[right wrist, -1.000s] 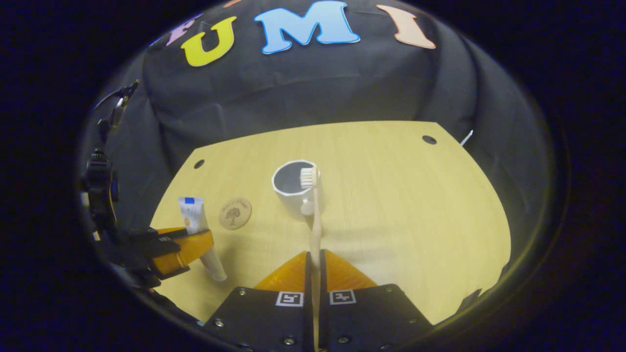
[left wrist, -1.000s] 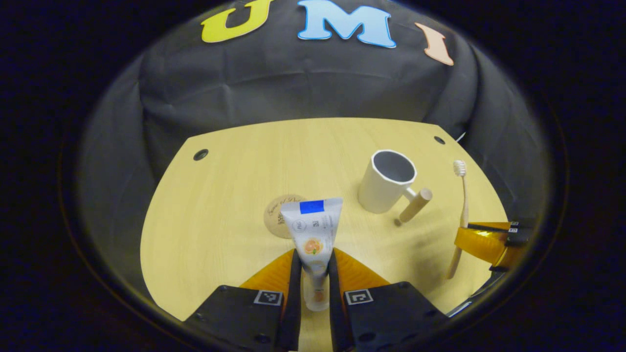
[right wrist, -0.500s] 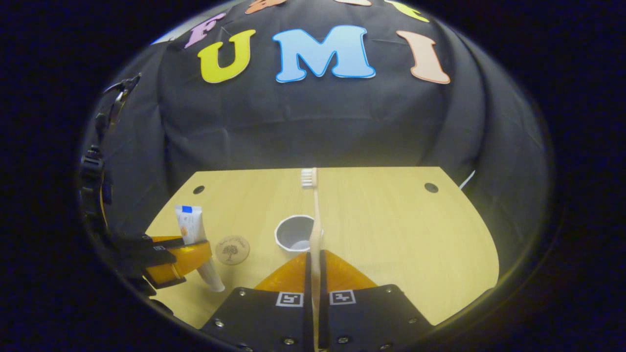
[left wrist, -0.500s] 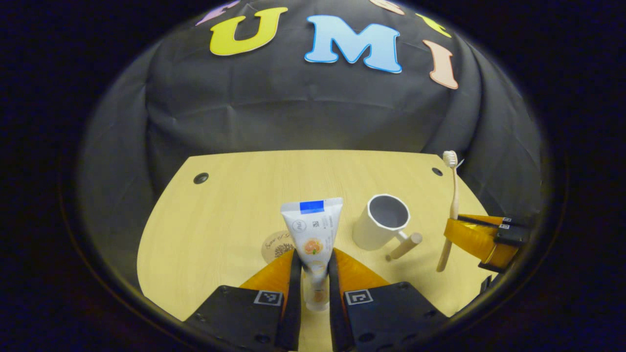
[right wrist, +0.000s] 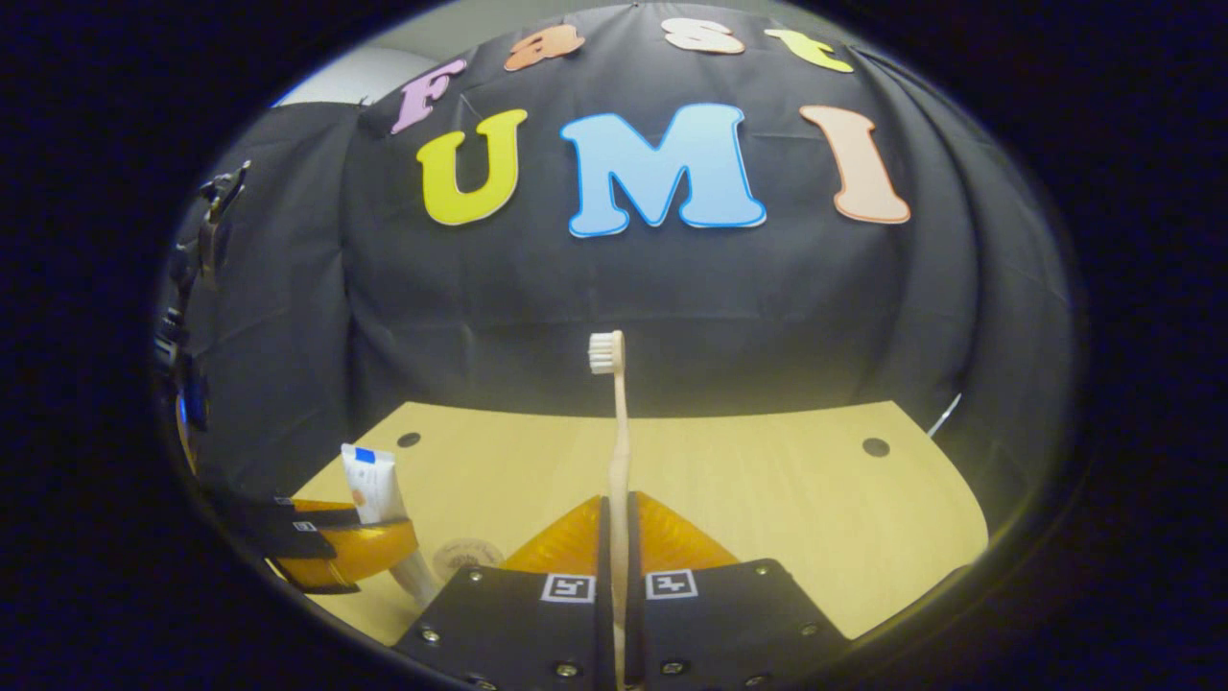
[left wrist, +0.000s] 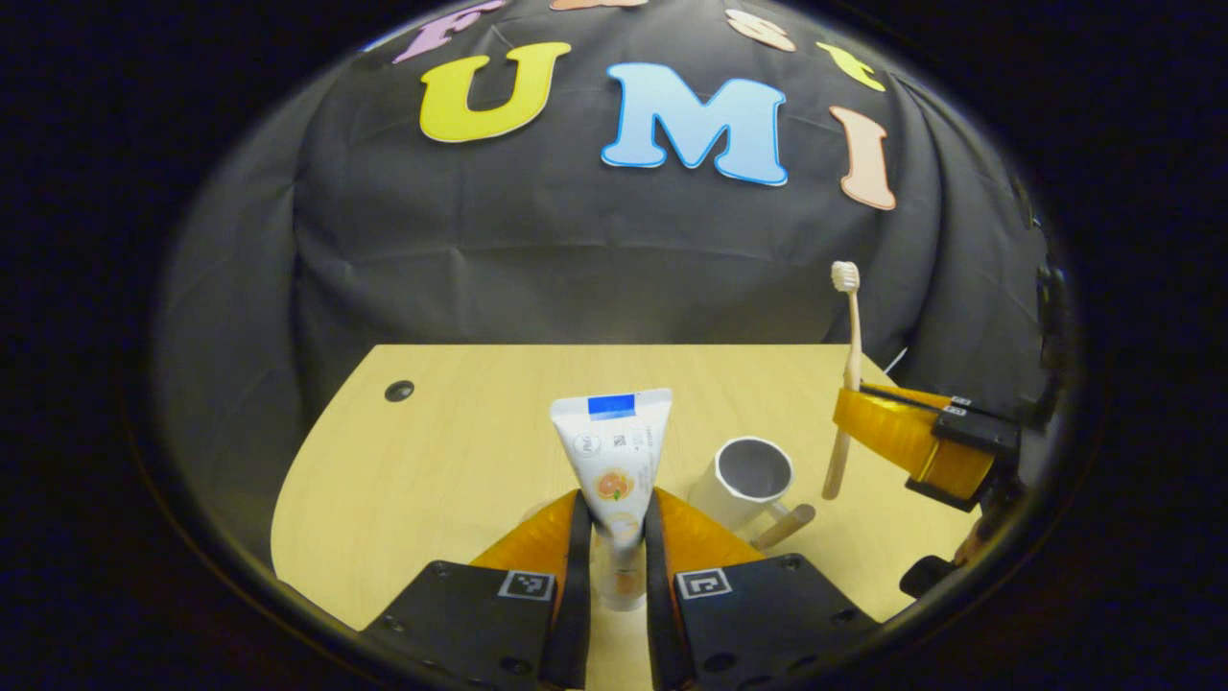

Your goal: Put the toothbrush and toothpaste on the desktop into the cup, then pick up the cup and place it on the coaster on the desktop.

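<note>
Both items gripped upright, cup is the landmark.

Left tongs pinch the toothpaste near its cap end, crimped end up, long axis vertical. The cup stands on the counter, mouth up and empty, just right of the tube in the left gripper view, handle pointing toward the camera. Right tongs are pressed onto the toothbrush handle, bristles up, axis vertical too. In the left gripper view the brush hangs just right of the cup, its lower end above the counter and close to the rim. The coaster lies flat on the counter left of the brush, partly hidden by the tongs. My read: both hands sit close to the cup, brush end looks nearer the mouth, so it likely drops first, then the tube.
</note>
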`<state>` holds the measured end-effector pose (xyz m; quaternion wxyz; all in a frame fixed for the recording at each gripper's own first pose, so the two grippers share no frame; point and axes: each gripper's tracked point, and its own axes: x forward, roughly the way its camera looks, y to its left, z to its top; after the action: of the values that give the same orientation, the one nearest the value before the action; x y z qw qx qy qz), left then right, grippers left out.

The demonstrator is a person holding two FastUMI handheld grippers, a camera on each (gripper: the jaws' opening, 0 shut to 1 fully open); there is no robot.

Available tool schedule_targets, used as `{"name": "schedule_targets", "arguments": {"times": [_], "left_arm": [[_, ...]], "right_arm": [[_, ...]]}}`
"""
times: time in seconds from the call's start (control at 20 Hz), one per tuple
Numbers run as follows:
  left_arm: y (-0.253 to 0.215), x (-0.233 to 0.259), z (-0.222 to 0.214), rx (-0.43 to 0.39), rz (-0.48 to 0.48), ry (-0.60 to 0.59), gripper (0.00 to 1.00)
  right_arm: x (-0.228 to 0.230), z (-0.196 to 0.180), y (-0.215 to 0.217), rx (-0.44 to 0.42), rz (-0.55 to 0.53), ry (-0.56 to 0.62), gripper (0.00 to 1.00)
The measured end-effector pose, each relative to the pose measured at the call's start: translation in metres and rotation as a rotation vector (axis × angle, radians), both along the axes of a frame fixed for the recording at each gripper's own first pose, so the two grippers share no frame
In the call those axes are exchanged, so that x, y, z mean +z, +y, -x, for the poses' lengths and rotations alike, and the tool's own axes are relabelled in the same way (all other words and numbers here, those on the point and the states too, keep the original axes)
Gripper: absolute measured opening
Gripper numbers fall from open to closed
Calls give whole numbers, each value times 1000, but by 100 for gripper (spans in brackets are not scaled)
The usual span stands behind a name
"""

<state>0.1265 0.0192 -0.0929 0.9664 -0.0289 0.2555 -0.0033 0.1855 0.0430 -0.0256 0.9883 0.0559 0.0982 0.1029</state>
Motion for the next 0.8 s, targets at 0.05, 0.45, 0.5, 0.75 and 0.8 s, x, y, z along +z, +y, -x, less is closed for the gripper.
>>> {"name": "schedule_targets", "arguments": {"times": [0.05, 0.45, 0.5, 0.75, 0.8], "left_arm": [[0, 1, -2, 6, 8, -11, 32], [4, 9, -7, 29, 22, -33, 33], [4, 7, -7, 31, 23, -30, 32], [9, 4, -5, 52, 24, -20, 32], [9, 2, -6, 55, 26, -16, 32]], "right_arm": [[1, -7, 2, 8, -1, -20, 4], [-32, -51, 20, 58, 29, -31, 4], [-40, -54, 22, 58, 38, -13, 4], [-64, -55, 24, 65, 84, 34, 4], [-67, -52, 23, 68, 90, 46, 4]]}}
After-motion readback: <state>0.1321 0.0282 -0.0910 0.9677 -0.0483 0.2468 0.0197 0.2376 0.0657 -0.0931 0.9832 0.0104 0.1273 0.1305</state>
